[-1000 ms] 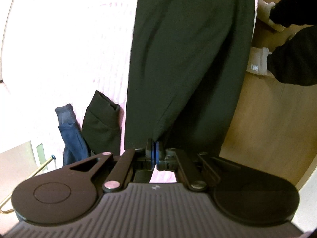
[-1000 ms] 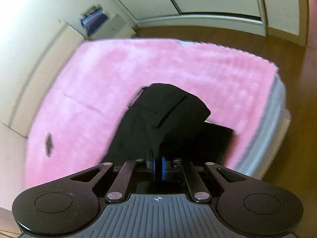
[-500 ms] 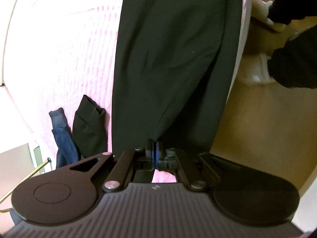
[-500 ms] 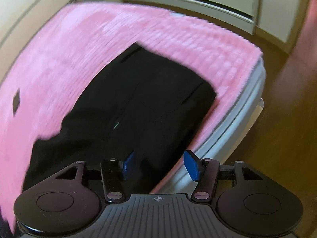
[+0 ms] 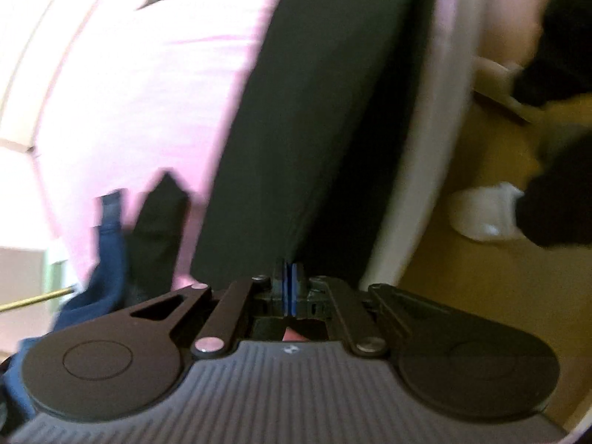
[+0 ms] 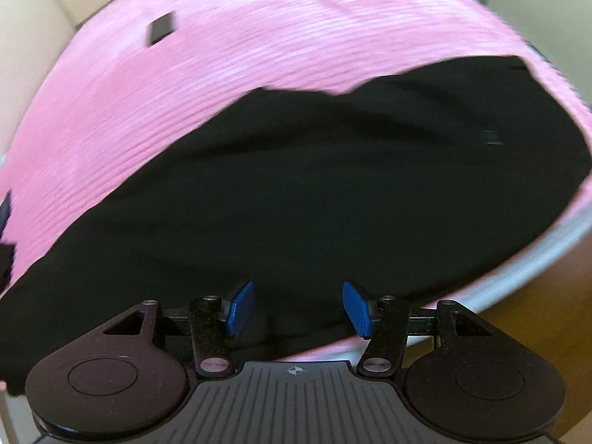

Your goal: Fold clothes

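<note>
In the left wrist view motion blur is smearing everything beyond the left gripper [image 5: 288, 284], so the weave of the long black cloth garment [image 5: 325, 118] is not showing. Its far end is running off the top edge. The folded navy cloth item [image 5: 107, 259] is being cut by the lower left edge. In the right wrist view the small dark rectangular object [image 6: 161, 31] on the ribbed pink blanket [image 6: 259, 37] is blurring past recognition.

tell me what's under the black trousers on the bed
The black trousers lie spread on a pink blanket, which shows all around them up to the bed's white edge. Whatever lies directly beneath the cloth is covered.
</note>
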`<state>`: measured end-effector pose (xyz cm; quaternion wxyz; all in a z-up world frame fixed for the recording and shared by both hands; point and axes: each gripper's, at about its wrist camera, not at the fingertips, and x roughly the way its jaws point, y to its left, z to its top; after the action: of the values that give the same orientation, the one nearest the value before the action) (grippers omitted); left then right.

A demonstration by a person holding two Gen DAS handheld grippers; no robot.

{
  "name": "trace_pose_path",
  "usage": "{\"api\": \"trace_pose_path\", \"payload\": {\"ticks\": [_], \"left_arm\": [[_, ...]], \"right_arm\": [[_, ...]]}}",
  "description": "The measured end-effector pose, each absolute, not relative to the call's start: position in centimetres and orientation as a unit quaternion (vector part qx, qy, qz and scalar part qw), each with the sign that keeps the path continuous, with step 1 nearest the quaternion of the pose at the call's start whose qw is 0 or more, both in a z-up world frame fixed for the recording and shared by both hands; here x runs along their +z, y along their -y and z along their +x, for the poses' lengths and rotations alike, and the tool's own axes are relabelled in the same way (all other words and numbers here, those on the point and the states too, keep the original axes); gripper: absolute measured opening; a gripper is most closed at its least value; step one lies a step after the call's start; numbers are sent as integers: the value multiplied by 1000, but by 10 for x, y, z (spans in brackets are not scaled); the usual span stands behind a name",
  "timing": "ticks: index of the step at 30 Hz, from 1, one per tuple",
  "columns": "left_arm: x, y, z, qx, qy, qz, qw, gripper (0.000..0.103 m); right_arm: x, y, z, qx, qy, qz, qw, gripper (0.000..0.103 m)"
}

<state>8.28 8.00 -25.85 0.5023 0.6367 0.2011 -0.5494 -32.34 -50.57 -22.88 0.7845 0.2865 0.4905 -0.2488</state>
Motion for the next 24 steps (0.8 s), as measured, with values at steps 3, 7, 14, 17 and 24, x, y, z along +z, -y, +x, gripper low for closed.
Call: {"api": "trace_pose_path", "payload": {"ticks": [3, 7, 14, 17, 24], "left_arm": [[-282, -89, 77, -556, -193, 639, 495, 0], [-298, -95, 75, -558, -171, 646, 493, 0], [-280, -116, 90, -518, -228, 648, 510, 5], [-257, -117, 126, -491, -289, 589, 573, 9], [-245, -62, 210, -458, -350, 469, 669, 22]], "right_arm": [[-231, 480, -294, -212, -499, 264, 797, 57], [-229, 457, -264, -173, -512, 246, 804, 57], [-227, 432, -227, -124, -525, 206, 816, 82], [-229, 423, -213, -107, -527, 188, 822, 83], [-228, 423, -200, -102, -532, 176, 822, 83]]}}
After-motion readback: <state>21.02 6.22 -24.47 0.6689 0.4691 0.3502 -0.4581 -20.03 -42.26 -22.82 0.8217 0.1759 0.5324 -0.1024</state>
